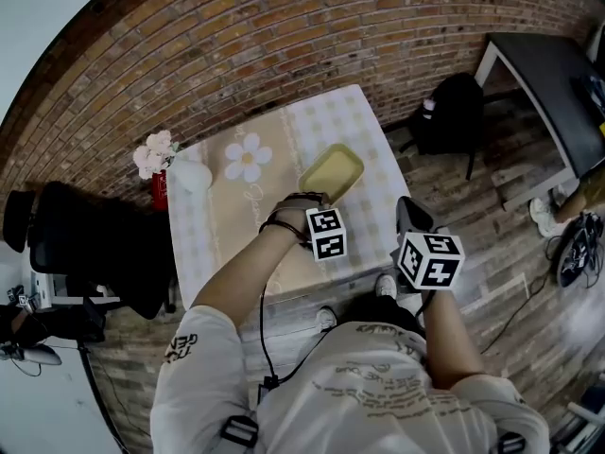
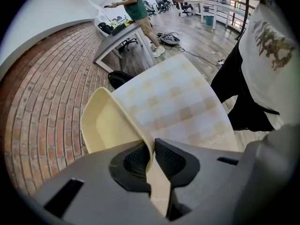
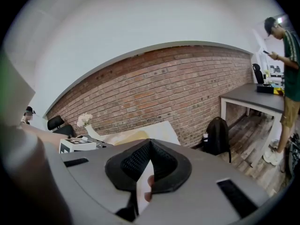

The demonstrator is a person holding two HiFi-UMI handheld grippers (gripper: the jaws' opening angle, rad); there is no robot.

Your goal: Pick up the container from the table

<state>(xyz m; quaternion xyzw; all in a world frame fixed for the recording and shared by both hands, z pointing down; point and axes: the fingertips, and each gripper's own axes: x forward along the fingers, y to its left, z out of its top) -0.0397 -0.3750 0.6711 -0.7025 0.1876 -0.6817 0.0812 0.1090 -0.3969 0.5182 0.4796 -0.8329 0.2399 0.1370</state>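
Container wall pinched between left gripper fingers.

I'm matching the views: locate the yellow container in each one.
Head view: container centre, on the table's right side.
Left gripper view: left of centre, rim pinched in the left hand-held gripper.
Right gripper view: yellow sliver just above the jaws.
Shared landmark: brick wall.
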